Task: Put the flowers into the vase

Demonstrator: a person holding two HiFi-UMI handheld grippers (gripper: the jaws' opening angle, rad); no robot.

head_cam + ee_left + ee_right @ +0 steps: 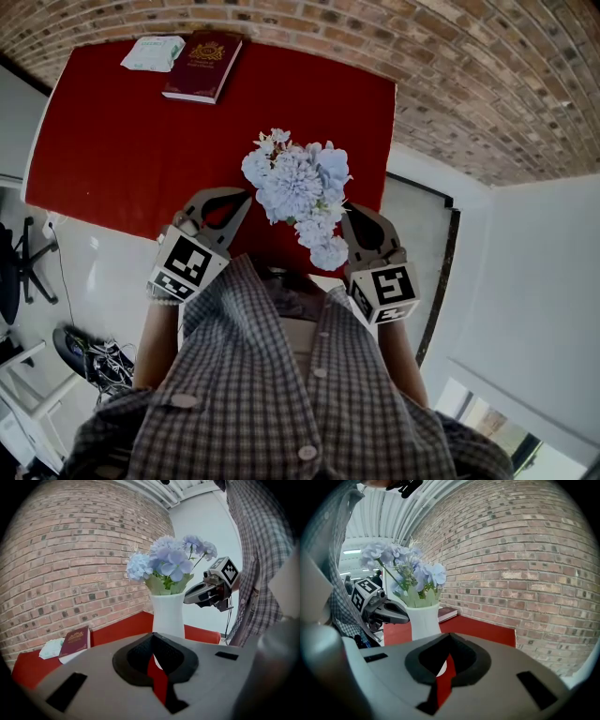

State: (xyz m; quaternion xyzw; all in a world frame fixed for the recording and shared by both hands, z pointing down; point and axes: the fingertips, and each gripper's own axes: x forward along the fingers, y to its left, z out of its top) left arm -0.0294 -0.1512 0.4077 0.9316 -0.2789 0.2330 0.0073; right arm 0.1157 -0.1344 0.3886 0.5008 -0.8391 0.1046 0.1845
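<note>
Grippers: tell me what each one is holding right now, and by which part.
Nothing is held. The left gripper and the right gripper are both shut with nothing between their jaws. The flowers already stand in the vase.

Checked shirt [281,403], grey-brown plaid, pale buttons [321,372], short sleeves [111,424]. Left gripper [247,195], right gripper [345,209]: grey teardrop shells, cubes [187,265] with black-and-white markers.

No legible txt anywhere. Dark-red book [202,66] on red table [112,141]: gold crest & gold lettering on cover, too small/blurred to read in any view. White-green packet [153,52] just beside it: has print, illegible. Left marker cube [190,265] & right marker cube [386,292]: b/w square code patterns only, not readable as txt.
</note>
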